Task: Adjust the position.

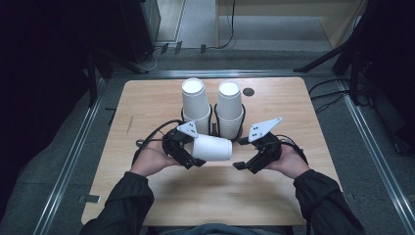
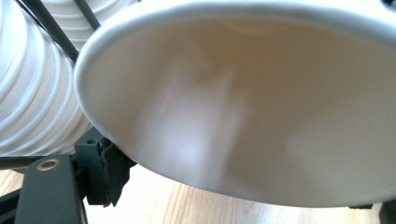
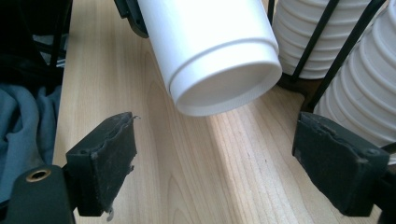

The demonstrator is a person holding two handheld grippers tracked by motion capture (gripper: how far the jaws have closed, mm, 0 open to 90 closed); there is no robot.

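My left tongs (image 1: 188, 152) have the cup (image 1: 212, 148) gripped at its mouth end, lying sideways just above the desk (image 1: 147, 103) before the two stacks (image 1: 195, 100), so my right tongs (image 1: 244, 165), gaping empty, should close squarely round its base without crushing it.
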